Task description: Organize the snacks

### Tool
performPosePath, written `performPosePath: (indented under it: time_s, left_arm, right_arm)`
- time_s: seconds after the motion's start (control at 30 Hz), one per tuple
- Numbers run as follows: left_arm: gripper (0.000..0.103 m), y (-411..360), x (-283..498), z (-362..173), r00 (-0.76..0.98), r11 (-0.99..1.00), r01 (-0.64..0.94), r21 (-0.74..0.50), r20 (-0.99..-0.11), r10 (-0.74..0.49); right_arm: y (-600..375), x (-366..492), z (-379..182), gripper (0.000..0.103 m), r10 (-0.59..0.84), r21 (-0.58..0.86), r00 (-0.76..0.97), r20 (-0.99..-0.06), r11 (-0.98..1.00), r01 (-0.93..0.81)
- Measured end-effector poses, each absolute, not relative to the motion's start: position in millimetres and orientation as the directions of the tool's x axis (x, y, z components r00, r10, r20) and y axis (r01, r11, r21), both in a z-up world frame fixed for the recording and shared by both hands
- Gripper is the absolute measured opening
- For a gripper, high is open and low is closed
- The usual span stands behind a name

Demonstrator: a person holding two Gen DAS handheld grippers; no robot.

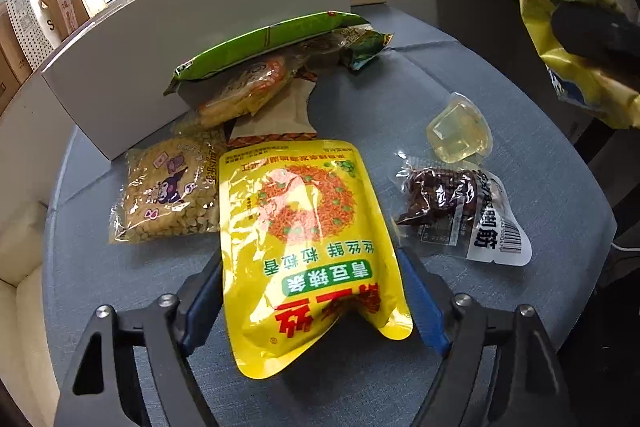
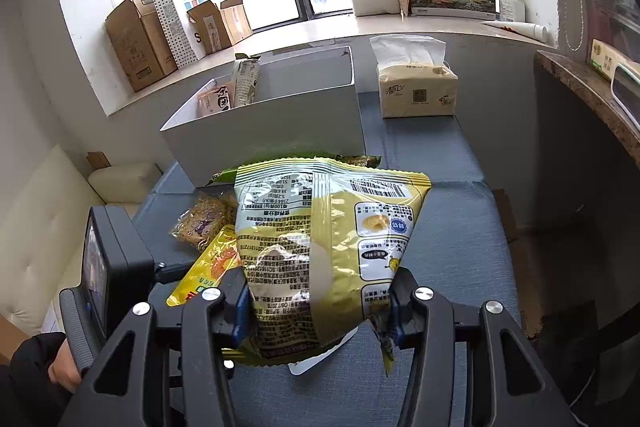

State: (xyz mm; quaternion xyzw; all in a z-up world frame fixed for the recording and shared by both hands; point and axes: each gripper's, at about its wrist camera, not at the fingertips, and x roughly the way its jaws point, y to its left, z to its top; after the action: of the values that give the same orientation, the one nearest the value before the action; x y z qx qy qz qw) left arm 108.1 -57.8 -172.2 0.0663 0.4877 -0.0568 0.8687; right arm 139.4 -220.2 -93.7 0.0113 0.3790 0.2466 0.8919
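My right gripper (image 2: 318,301) is clamped on a pale chip bag (image 2: 320,239), held above the worktop (image 2: 460,239). My left gripper (image 1: 310,291) straddles the yellow pouch (image 1: 304,247) lying there, jaws wide, pads possibly just brushing its sides.

Your left gripper (image 1: 310,301): jaws wide, pitched steeply down, straddling yellow pouch (image 1: 308,247). Your right gripper (image 2: 320,303): clamped on chip bag (image 2: 320,239), pointing 12 o'clock.

Glossy yellow snack pouch (image 1: 304,247) lies flat on the blue cloth, near centre. Pale yellow-green crisp bag (image 2: 320,247) is held aloft, back panel showing. Open white box (image 2: 272,123) stands far, two packets upright inside.
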Motion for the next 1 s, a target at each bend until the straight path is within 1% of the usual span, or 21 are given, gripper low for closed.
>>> performPosePath:
  time_s: [0.03, 0.1, 0.13, 0.2, 0.3, 0.33, 0.4, 0.43, 0.53, 0.63, 0.67, 0.7, 0.73, 0.8, 0.83, 0.9, 1.0]
  left_arm:
    - [0.084, -56.9, 107.5, -172.3, 0.520, 0.984, 0.161, 0.069, -0.854, -0.025]
    - [0.079, -54.0, 104.9, -170.1, 0.527, 0.986, 0.151, 0.075, -0.850, -0.016]
    - [0.078, -51.0, 103.5, -168.6, 0.525, 0.988, 0.145, 0.062, -0.850, -0.024]
    - [0.072, -42.9, 97.4, -161.6, 0.528, 0.989, 0.146, 0.014, -0.847, -0.065]
    - [0.072, -32.7, 82.8, -147.5, 0.547, 0.989, 0.145, -0.018, -0.831, -0.095]
    - [0.068, -29.5, 77.3, -142.1, 0.555, 0.989, 0.146, -0.027, -0.825, -0.105]
    - [0.031, -21.4, 68.7, -130.9, 0.570, 0.989, 0.135, -0.058, -0.812, -0.125]
    - [0.031, -18.5, 69.0, -128.4, 0.576, 0.989, 0.128, -0.068, -0.807, -0.130]
    - [0.031, -8.9, 68.9, -134.9, 0.545, 0.994, 0.098, -0.045, -0.833, -0.091]
    - [0.032, 2.1, 71.2, -140.8, 0.538, 0.991, 0.081, -0.104, -0.833, -0.131]
    - [0.029, 4.6, 71.4, -140.2, 0.539, 0.990, 0.078, -0.119, -0.830, -0.142]
    - [0.021, 4.9, 71.0, -140.8, 0.545, 0.990, 0.076, -0.121, -0.826, -0.143]
    - [0.018, 5.2, 70.9, -139.6, 0.548, 0.990, 0.074, -0.122, -0.824, -0.143]
    - [0.010, 6.8, 67.8, -132.9, 0.554, 0.982, 0.091, -0.165, -0.812, -0.187]
    - [0.009, 6.6, 65.3, -128.1, 0.563, 0.979, 0.102, -0.174, -0.802, -0.201]
    - [0.003, 1.8, 58.7, -115.9, 0.587, 0.981, 0.125, -0.147, -0.786, -0.192]
    - [0.003, -6.5, 49.6, -95.2, 0.630, 0.983, 0.154, -0.103, -0.756, -0.178]
  right_arm:
    - [-220.1, 139.5, -93.7, 0.055, 0.449, 0.207, 0.591, -0.670, 0.878, -0.432]
    - [-220.5, 139.3, -93.4, 0.055, 0.452, 0.211, 0.591, -0.668, 0.877, -0.432]
    - [-220.4, 139.3, -93.4, 0.055, 0.453, 0.211, 0.590, -0.669, 0.876, -0.433]
    - [-220.2, 138.6, -93.4, 0.055, 0.454, 0.211, 0.589, -0.668, 0.875, -0.435]
    - [-219.2, 138.4, -94.0, 0.055, 0.459, 0.210, 0.585, -0.669, 0.871, -0.443]
    - [-218.5, 138.1, -94.1, 0.055, 0.460, 0.210, 0.584, -0.669, 0.870, -0.446]
    - [-216.6, 137.5, -94.0, 0.055, 0.465, 0.212, 0.581, -0.668, 0.868, -0.450]
    - [-215.3, 137.0, -93.7, 0.055, 0.466, 0.211, 0.580, -0.668, 0.866, -0.454]
    - [-210.8, 137.1, -95.7, 0.055, 0.467, 0.206, 0.572, -0.674, 0.863, -0.461]
    - [-206.5, 135.9, -97.2, 0.055, 0.471, 0.204, 0.567, -0.676, 0.859, -0.469]
    - [-205.8, 135.7, -97.5, 0.055, 0.471, 0.204, 0.567, -0.676, 0.859, -0.470]
    - [-205.3, 135.7, -97.8, 0.055, 0.473, 0.205, 0.564, -0.677, 0.857, -0.472]
    - [-204.9, 135.7, -97.7, 0.055, 0.472, 0.204, 0.563, -0.678, 0.857, -0.473]
    - [-205.8, 135.4, -96.5, 0.055, 0.472, 0.204, 0.567, -0.675, 0.858, -0.472]
    - [-206.3, 134.7, -95.9, 0.055, 0.474, 0.207, 0.567, -0.673, 0.857, -0.471]
    - [-206.7, 133.9, -95.3, 0.055, 0.472, 0.205, 0.570, -0.672, 0.859, -0.469]
    - [-206.1, 133.5, -95.4, 0.055, 0.473, 0.206, 0.569, -0.673, 0.859, -0.469]
